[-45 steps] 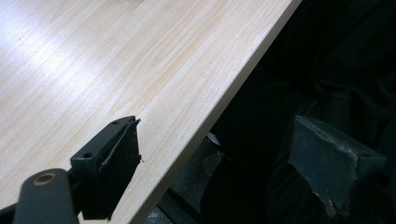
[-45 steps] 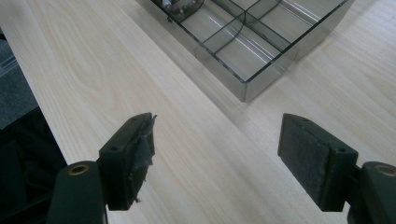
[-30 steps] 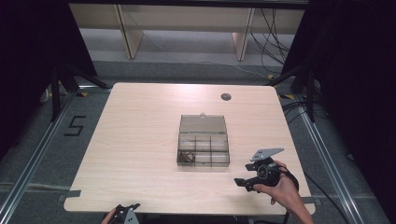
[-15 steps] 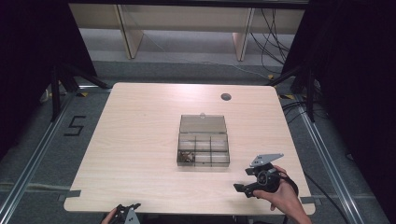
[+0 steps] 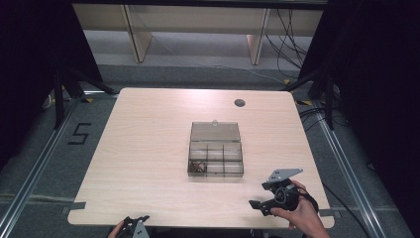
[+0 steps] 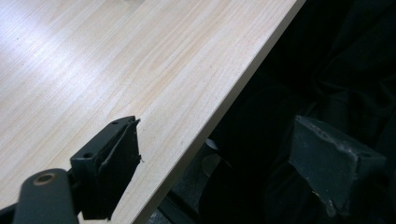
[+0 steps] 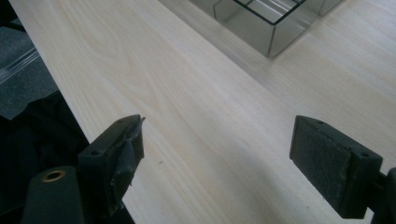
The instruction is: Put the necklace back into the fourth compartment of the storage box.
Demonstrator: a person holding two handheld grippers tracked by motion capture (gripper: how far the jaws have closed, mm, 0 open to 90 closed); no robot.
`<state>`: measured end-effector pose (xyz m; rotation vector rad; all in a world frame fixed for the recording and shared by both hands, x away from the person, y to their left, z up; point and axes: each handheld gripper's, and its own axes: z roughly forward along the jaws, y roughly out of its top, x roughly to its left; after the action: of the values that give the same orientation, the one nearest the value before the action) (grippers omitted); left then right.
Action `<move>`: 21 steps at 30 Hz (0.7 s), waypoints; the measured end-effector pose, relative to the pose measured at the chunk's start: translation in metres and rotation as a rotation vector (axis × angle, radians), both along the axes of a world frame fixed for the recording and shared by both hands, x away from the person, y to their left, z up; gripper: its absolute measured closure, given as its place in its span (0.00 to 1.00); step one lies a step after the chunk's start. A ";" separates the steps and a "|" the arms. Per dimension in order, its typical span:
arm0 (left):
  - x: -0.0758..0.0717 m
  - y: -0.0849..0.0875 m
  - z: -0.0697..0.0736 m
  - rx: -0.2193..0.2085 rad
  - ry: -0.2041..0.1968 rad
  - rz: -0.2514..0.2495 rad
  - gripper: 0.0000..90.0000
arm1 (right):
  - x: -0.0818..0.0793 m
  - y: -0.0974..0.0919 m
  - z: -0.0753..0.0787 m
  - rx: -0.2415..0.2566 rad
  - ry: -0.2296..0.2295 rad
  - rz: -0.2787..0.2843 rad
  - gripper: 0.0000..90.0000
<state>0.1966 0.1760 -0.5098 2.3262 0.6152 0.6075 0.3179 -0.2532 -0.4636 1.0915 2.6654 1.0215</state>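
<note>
The wooden table (image 5: 148,148) carries little: a clear compartment box (image 5: 216,158) sits right of centre with its lid (image 5: 215,131) laid open toward the far side, and a small dark cluster of parts (image 5: 198,166) lies in its near left compartment; what they are is too small to tell. A round cable hole (image 5: 239,103) marks the far right part of the top.

The right gripper (image 5: 262,196) hangs over the near right corner, well apart from the box, its jaws spread wide and holding nothing; in the right gripper view the box corner (image 7: 273,35) lies ahead across bare wood. The left gripper (image 5: 134,225) rests at the near edge, left of centre, jaws likewise spread and empty, one jaw over the table and the other past the edge in the left gripper view.

This reads as a standing-off stage, with neither tool engaged. The next move probably calls for carrying the right gripper far and left toward the box, then lowering it into a compartment between thin dividers.

Open room is generous on every side of the box. The near edge is close under both grippers, so any swing there wants care.
</note>
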 end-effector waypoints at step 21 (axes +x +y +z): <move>-0.004 0.005 0.000 -0.004 0.004 0.013 0.17 | -0.018 0.002 -0.007 0.010 -0.009 0.010 0.20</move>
<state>0.1926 0.1805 -0.5097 2.3220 0.6341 0.6070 0.3000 -0.2510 -0.4707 1.0747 2.6643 1.0399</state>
